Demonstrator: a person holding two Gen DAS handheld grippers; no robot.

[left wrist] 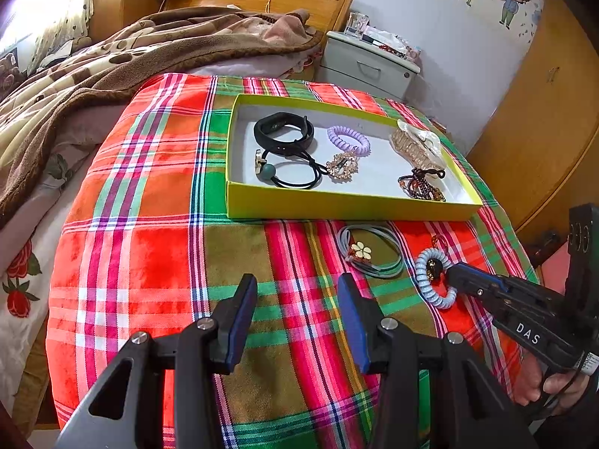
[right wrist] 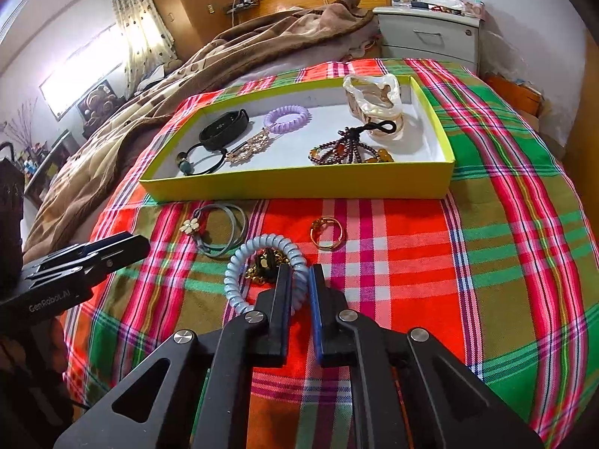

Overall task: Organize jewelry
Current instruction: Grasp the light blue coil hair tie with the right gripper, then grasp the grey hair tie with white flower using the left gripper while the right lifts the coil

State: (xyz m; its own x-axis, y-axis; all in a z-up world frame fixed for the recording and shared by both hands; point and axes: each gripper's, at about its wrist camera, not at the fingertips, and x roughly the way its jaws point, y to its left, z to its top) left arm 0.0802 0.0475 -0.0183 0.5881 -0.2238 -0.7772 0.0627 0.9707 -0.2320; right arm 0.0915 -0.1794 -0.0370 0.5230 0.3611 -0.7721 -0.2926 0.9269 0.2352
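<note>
Item held: pale blue spiral hair tie (right wrist: 262,273), lower centre of the right wrist view. My right gripper (right wrist: 299,280) has its jaws nearly together, pinching the near right arc of the coil; the rest lies on the plaid cloth (right wrist: 486,262).

Handling note: I judge a straight lift best, since a dark and gold trinket (right wrist: 266,263) sits inside the coil's ring and could snag or ride up with it. The coil is springy, so it may stretch and swing.

Destination: yellow-green tray (right wrist: 299,187), upper centre, just beyond.

My left gripper (left wrist: 297,321): jaws wide apart, nothing between them, hovering over bare cloth at the lower centre of its view.

Still loose on the cloth: grey flower hair band (right wrist: 221,232), left of the coil; gold ring (right wrist: 327,234), right of it, both between me and the tray wall.

Tray contents: black wristband (right wrist: 224,127), purple spiral tie (right wrist: 286,118), beaded bracelets (right wrist: 344,153), pearly claw clip (right wrist: 374,104). Free floor lies mid-tray.
</note>
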